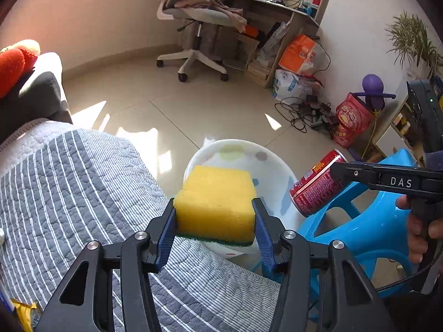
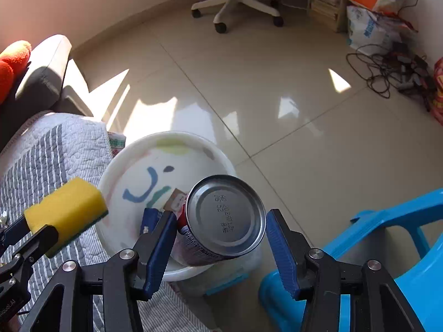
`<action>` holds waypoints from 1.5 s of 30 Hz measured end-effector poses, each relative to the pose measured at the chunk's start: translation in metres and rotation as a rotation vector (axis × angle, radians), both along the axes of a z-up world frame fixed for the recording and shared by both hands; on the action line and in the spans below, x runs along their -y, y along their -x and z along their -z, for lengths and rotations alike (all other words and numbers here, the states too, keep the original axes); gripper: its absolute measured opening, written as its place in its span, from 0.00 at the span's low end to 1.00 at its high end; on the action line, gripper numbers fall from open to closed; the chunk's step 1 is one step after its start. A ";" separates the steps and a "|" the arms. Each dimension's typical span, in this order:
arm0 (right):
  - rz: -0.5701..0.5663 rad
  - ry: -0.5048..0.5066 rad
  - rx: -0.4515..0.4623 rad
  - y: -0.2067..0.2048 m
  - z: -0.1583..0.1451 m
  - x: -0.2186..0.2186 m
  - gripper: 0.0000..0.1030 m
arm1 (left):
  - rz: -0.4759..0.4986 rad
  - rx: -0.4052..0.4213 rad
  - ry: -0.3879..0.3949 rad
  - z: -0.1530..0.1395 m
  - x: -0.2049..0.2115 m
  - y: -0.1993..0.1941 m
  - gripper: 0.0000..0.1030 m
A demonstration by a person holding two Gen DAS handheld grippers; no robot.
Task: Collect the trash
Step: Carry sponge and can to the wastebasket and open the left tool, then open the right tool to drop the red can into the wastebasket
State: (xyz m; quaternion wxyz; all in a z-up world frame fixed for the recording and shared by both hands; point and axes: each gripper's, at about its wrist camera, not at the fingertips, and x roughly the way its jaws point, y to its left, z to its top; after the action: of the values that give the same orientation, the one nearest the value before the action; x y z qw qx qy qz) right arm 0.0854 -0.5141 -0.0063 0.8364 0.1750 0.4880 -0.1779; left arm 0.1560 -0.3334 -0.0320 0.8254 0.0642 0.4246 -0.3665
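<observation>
Left gripper (image 1: 215,221): jaws clenched on one yellow sponge (image 1: 217,202), green scrub layer on its underside; the sponge hangs over the near rim of the white bin (image 1: 272,163), at the edge of the quilt (image 1: 77,193).

Right gripper (image 2: 221,238): left pad touches one red can (image 2: 221,221), right pad shows a gap beside the can's silver base; cannot tell whether the can is gripped; in the left view the can (image 1: 315,184) sits tilted at the tip of the right gripper (image 1: 342,173), above the bin's right rim.

Bin (image 2: 110,171): one, mouth open upward; inside lie a blue packet (image 2: 149,220) and a brown card scrap (image 2: 174,199), partly hidden by the can.

Surroundings: quilt edge touches the bin on its left; blue stool (image 2: 387,249) stands just beside the bin on its right; bin sits between the two.

Open room: tiled floor (image 2: 277,96) beyond the bin, sunlit in patches; one office chair (image 1: 199,27), a desk (image 1: 277,8), bags and a cable tangle (image 1: 304,110) well apart at the far wall; one plant (image 1: 412,38) at far right.
</observation>
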 end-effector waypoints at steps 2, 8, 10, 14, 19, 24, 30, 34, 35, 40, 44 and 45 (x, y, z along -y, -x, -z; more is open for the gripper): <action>0.001 -0.001 -0.001 0.003 0.001 0.003 0.57 | 0.015 0.016 -0.002 0.007 0.006 -0.002 0.54; 0.004 -0.002 -0.002 0.007 0.002 0.005 0.57 | 0.037 0.067 -0.057 0.018 0.016 -0.003 0.76; 0.004 -0.003 -0.002 0.007 0.002 0.005 0.57 | 0.031 0.089 -0.077 0.017 0.014 -0.002 0.82; 0.002 -0.003 0.000 0.006 0.003 0.004 0.57 | -0.013 0.095 -0.147 0.019 0.004 -0.002 0.87; -0.003 0.001 0.003 -0.003 0.004 -0.002 0.57 | -0.100 0.052 -0.199 0.021 -0.029 -0.014 0.87; -0.011 0.010 0.003 -0.017 0.008 -0.010 0.57 | -0.180 0.008 -0.225 0.022 -0.069 -0.022 0.88; -0.029 -0.026 0.001 -0.029 0.011 -0.024 0.72 | -0.250 -0.006 -0.240 0.013 -0.116 -0.022 0.88; -0.056 -0.018 0.004 -0.032 0.006 -0.040 0.77 | -0.280 0.002 -0.254 0.004 -0.146 -0.018 0.91; -0.065 -0.008 -0.001 -0.033 0.005 -0.045 0.78 | -0.288 0.005 -0.256 0.002 -0.153 -0.017 0.92; -0.112 0.046 -0.034 -0.034 0.001 -0.073 0.82 | -0.327 0.005 -0.274 -0.005 -0.191 -0.013 0.93; -0.159 0.055 -0.037 -0.037 -0.002 -0.098 0.88 | -0.366 -0.005 -0.271 -0.009 -0.223 -0.010 1.00; -0.173 0.062 -0.035 -0.038 -0.002 -0.105 0.90 | -0.378 -0.009 -0.263 -0.010 -0.232 -0.009 1.00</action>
State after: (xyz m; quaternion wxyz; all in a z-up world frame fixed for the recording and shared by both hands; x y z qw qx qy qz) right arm 0.1230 -0.4092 -0.0044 0.8449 0.1032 0.5102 -0.1230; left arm 0.1647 -0.1011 -0.0220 0.8619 0.0892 0.4770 -0.1472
